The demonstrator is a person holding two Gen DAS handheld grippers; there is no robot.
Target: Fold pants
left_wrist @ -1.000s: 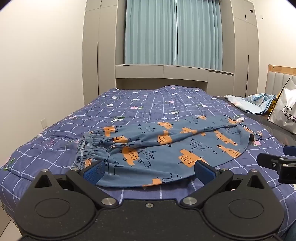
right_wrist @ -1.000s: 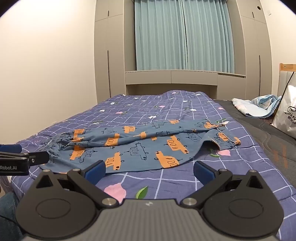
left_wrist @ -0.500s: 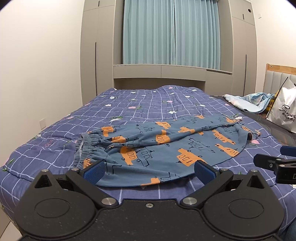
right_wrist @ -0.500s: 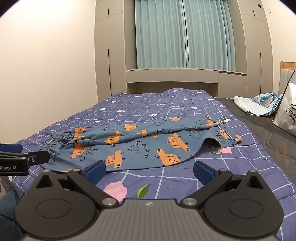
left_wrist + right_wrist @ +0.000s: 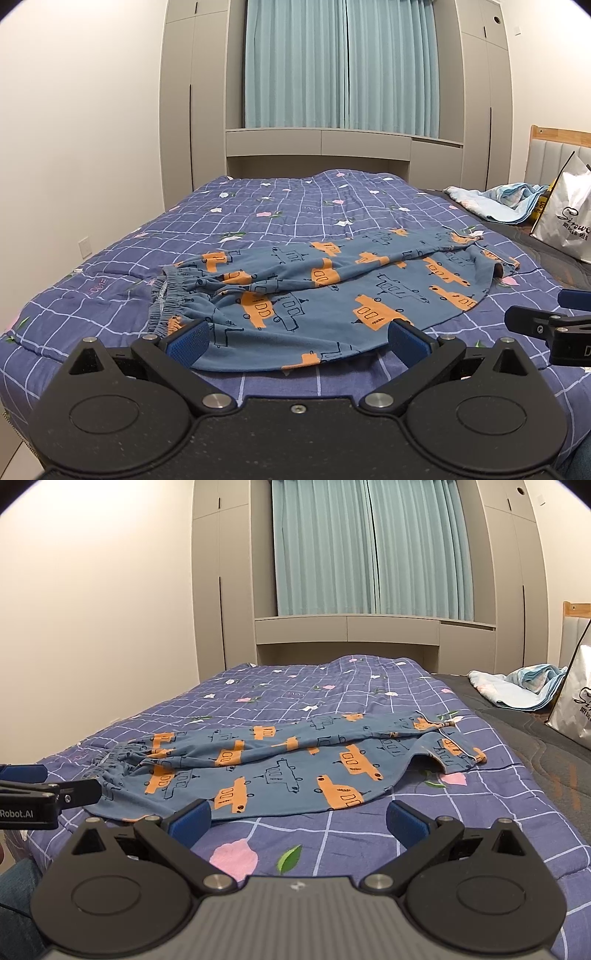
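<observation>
Blue pants (image 5: 317, 295) with orange vehicle prints lie spread across the purple checked bedspread (image 5: 280, 218), waistband at the left, leg ends at the right. They also show in the right wrist view (image 5: 280, 771). My left gripper (image 5: 299, 341) is open and empty, hovering just short of the pants' near hem. My right gripper (image 5: 299, 821) is open and empty, over the bedspread near the hem's right part. The right gripper's tip shows at the right edge of the left wrist view (image 5: 546, 325).
A white shopping bag (image 5: 565, 218) and a light blue crumpled cloth (image 5: 498, 201) sit at the bed's far right by the headboard. Grey wardrobes and teal curtains (image 5: 343, 66) stand beyond the bed. A white wall runs along the left.
Both grippers have shifted only slightly; the views tilt a little upward. The pants lie as before.
</observation>
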